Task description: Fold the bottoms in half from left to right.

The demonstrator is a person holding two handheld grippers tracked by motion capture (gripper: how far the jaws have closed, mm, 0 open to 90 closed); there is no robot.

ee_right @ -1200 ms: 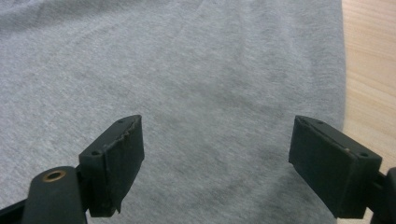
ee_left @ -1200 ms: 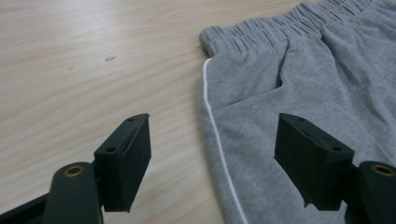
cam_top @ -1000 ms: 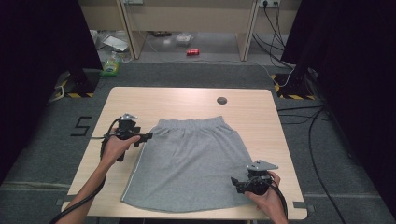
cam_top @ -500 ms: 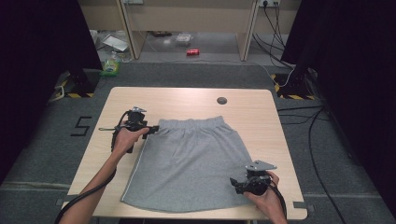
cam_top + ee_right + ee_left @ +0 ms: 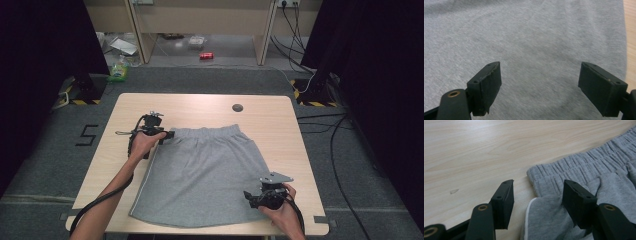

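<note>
Grey skirt (image 5: 200,175), one item, lying flat on the wooden table (image 5: 200,107), elastic waistband (image 5: 584,165) at the far edge, hem toward the person. Left gripper (image 5: 167,135) at the waistband's near corner: jaws partly open and just been closing, one jaw over bare wood, the other over the cloth, the white-piped side seam (image 5: 526,220) between them; pads not yet pressing, so nothing gripped. Right gripper (image 5: 250,198) by the hem's right corner: jaws wide, plain grey cloth spread between and beyond them, table edge just outside the right-hand jaw; nothing held. Progress, as judged: early. Garment spread out, no fold made, no corner lifted. Outstanding: close on both corners, then fold.
</note>
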